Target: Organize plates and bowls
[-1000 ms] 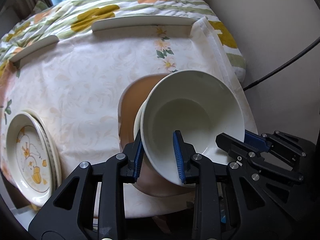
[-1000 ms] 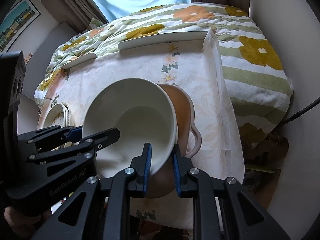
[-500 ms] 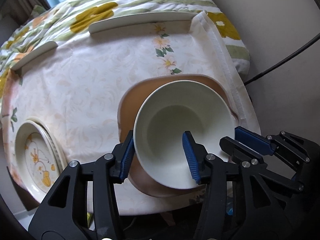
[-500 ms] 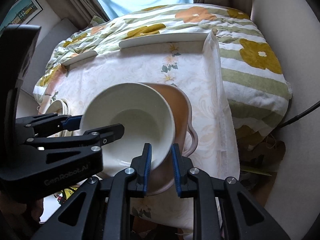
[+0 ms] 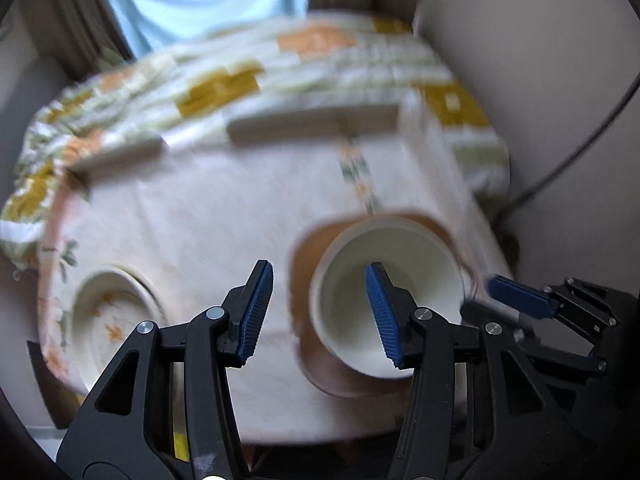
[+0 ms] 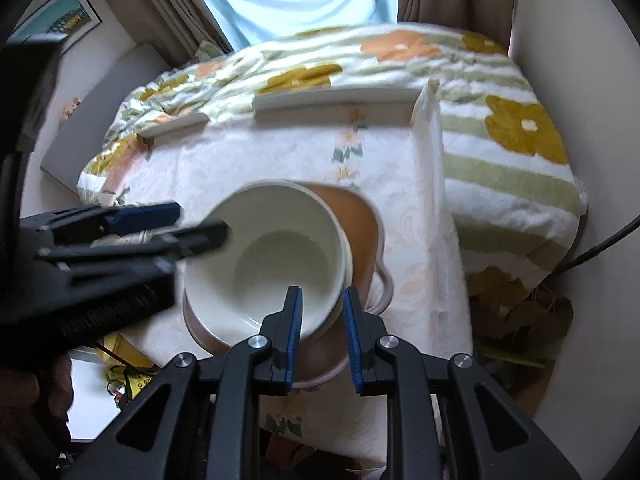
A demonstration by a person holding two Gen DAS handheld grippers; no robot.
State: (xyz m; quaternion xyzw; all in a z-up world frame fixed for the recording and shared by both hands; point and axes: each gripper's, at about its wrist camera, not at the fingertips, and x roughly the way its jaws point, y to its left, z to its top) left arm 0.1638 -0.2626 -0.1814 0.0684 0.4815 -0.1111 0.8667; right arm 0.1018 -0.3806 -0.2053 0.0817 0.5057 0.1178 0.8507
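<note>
A white bowl (image 6: 280, 248) (image 5: 388, 296) rests level inside a brown handled dish (image 6: 360, 216) (image 5: 312, 248) near the table's right front. My right gripper (image 6: 322, 320) straddles the bowl's near rim; its jaws are opening and the pads stand just off the wall. My left gripper (image 5: 320, 312) hangs open above the bowl's left rim with nothing between its fingers, and it also shows blurred in the right wrist view (image 6: 160, 224). A flower-patterned plate (image 5: 108, 320) lies at the table's left front. The right gripper (image 5: 516, 300) shows at the bowl's right side.
A pale floral cloth (image 6: 248, 160) covers the table, with two white raised rails (image 6: 336, 100) along its far edge. Behind it lies a flowered quilt (image 6: 500, 128). A wall and a dark cable (image 5: 568, 152) stand close on the right.
The left gripper let go of the bowl's rim and rose. The tilted bowl settled level into the brown dish. The right gripper's jaws widened off the rim.
</note>
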